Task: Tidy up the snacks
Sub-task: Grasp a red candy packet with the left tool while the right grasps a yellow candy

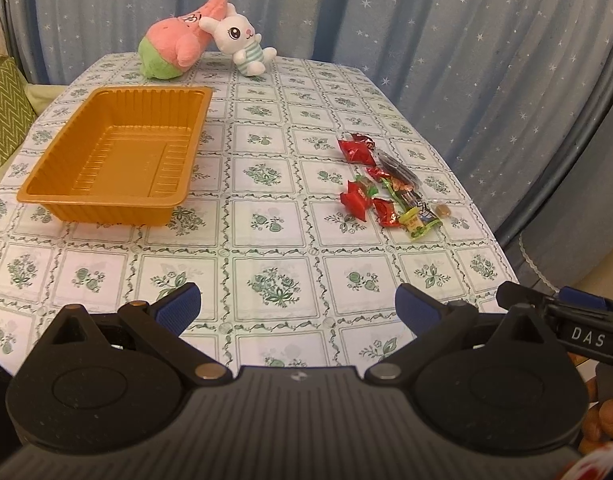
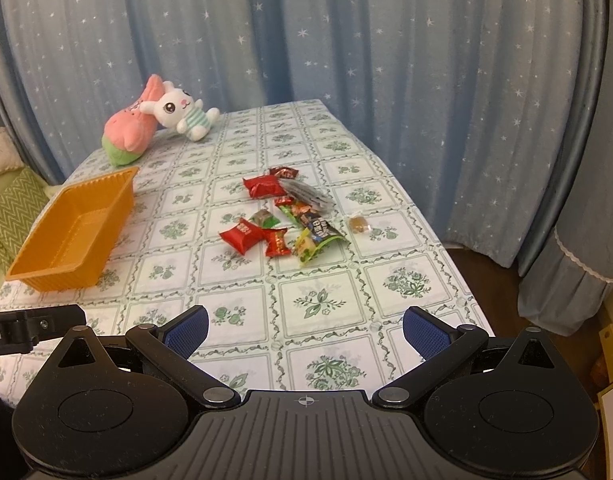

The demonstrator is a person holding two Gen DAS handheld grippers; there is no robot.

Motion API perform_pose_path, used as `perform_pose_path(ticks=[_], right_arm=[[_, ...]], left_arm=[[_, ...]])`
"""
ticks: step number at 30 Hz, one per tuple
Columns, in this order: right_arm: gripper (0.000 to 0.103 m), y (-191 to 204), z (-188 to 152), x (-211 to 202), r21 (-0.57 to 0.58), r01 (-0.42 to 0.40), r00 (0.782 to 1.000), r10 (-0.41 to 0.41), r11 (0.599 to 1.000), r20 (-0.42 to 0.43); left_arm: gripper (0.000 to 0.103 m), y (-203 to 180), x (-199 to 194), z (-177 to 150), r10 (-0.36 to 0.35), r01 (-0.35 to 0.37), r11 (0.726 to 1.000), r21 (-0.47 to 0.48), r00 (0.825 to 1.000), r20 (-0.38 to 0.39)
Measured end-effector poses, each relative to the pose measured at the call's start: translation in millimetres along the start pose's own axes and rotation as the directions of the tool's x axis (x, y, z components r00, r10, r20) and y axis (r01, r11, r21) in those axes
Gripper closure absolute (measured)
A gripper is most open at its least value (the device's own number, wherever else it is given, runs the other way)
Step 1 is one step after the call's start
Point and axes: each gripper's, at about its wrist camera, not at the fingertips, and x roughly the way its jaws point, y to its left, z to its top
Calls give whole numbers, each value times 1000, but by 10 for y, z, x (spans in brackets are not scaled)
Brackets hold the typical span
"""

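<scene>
An empty orange plastic tray (image 1: 118, 152) sits on the left of the table; it also shows in the right wrist view (image 2: 72, 228). A pile of wrapped snacks (image 1: 386, 184) lies on the right: red packets, a green packet, a clear dark-filled pack and a small brown candy (image 1: 442, 210). The pile also shows in the right wrist view (image 2: 286, 216). My left gripper (image 1: 296, 308) is open and empty above the table's near edge. My right gripper (image 2: 306, 328) is open and empty, near the front edge, short of the snacks.
A pink-and-green plush (image 1: 178, 44) and a white rabbit plush (image 1: 242, 40) lie at the table's far end. Blue starred curtains hang behind and to the right. A green cushion (image 1: 2, 116) is at the left. The table's right edge (image 2: 446, 248) drops to the floor.
</scene>
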Motion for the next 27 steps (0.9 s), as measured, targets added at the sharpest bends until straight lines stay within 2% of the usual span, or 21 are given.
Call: perform_pose_path(ticks=[9, 13, 14, 15, 17, 19, 24, 27], right_arm=[[1, -127, 134, 251, 34, 15, 999, -16, 999, 35], [1, -169, 210, 429, 40, 4, 999, -5, 999, 45], [3, -180, 228, 478, 43, 1, 999, -3, 999, 46], [11, -193, 248, 533, 48, -4, 999, 1, 999, 44], [18, -229, 280, 662, 66, -10, 999, 8, 998, 31], [19, -258, 296, 787, 78, -10, 1000, 9, 997, 25], [32, -318, 326, 1090, 102, -15, 1000, 15, 995, 3], [33, -343, 342, 1238, 111, -14, 1000, 14, 994, -5]], left_arm=[[1, -108, 314, 199, -14, 12, 998, 58, 999, 31], [8, -198, 553, 328, -29, 25, 993, 112, 999, 39], [9, -216, 617, 361, -34, 30, 992, 120, 999, 34], [10, -237, 688, 391, -42, 38, 991, 128, 999, 31], [11, -290, 839, 445, -59, 54, 987, 153, 998, 27], [12, -346, 986, 501, -72, 67, 981, 182, 997, 22], [21, -480, 1378, 634, -100, 89, 960, 265, 995, 29], [29, -533, 1643, 724, -114, 104, 947, 304, 993, 16]])
